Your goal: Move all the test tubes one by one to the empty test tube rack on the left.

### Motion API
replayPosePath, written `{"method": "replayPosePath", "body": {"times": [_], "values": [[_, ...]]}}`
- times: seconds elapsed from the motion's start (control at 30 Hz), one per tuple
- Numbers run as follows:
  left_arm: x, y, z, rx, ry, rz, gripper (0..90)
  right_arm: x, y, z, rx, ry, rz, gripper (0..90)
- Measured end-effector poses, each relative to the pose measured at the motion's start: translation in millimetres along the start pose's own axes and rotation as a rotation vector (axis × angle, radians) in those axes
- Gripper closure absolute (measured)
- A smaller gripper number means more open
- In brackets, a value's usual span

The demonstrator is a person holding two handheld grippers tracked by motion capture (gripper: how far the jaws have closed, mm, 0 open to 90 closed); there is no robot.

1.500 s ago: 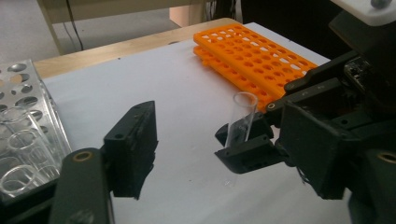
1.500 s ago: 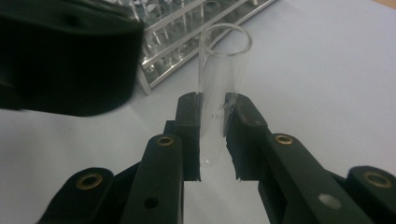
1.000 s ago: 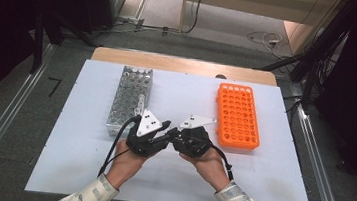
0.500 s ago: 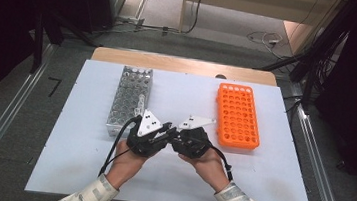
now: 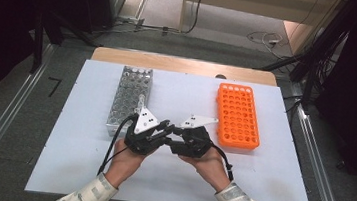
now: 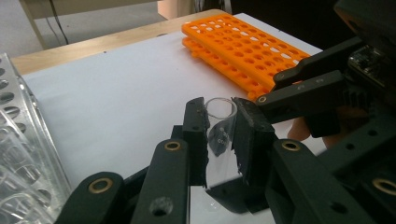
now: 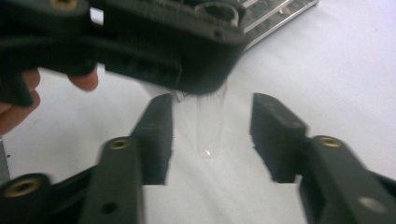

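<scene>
A: Surface?

B: White table [image 5: 83, 171] with a wooden strip along its far edge. A metal rack [image 5: 129, 98] stands left of centre, an orange rack [image 5: 238, 114] to the right, well apart. Beyond the table — grey floor with loose cables [image 5: 263, 38], dark equipment on both sides, metal rails beside the table.

A: The tube?

B: A clear tube [image 6: 219, 135], upright, open end up, near the table's front middle between the two racks. The left gripper [image 6: 219, 140] pinches it — both pads press its sides.

A: Right gripper?

B: The right gripper [image 7: 212, 135] stands spread; its jaws have just been opening. In the right gripper view the tube's rounded bottom hangs between them, touching neither pad.

A: Hands?

B: Both hands come in from the near edge, the grippers tip to tip in the high view, just in front of the metal rack.
</scene>
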State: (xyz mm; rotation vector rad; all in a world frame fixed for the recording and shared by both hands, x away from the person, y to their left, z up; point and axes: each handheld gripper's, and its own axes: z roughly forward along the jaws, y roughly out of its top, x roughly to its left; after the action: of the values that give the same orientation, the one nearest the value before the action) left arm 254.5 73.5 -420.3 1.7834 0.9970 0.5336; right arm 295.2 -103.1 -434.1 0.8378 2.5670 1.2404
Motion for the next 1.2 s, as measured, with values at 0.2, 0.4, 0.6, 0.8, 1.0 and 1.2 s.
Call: {"method": "replayPosePath", "body": {"times": [0.2, 0.4, 0.6, 0.8, 1.0, 1.2], "values": [[8.3, 3.2, -1.0, -0.009, 0.018, -0.024, 75.1, -2.2, -1.2, -3.8, -0.024, -0.03, 0.007, 27.5], [16.0, 7.9, -1.9, -0.026, 0.037, -0.044, 75.1, -6.4, -4.0, -7.4, -0.023, -0.05, 0.034, 22.3], [22.3, 13.7, -0.5, -0.035, 0.039, -0.059, 75.1, -8.6, -8.3, -11.0, -0.018, -0.065, 0.038, 21.9], [30.2, 18.7, -0.3, -0.043, 0.045, -0.071, 75.1, -12.5, -11.5, -16.2, -0.025, -0.084, 0.058, 22.0], [38.7, 25.1, -1.2, -0.059, 0.048, -0.09, 75.0, -16.1, -15.6, -20.6, -0.024, -0.097, 0.07, 22.0], [45.0, 30.8, -0.4, -0.073, 0.064, -0.096, 75.1, -18.1, -20.0, -24.6, -0.022, -0.111, 0.084, 22.0]]}}
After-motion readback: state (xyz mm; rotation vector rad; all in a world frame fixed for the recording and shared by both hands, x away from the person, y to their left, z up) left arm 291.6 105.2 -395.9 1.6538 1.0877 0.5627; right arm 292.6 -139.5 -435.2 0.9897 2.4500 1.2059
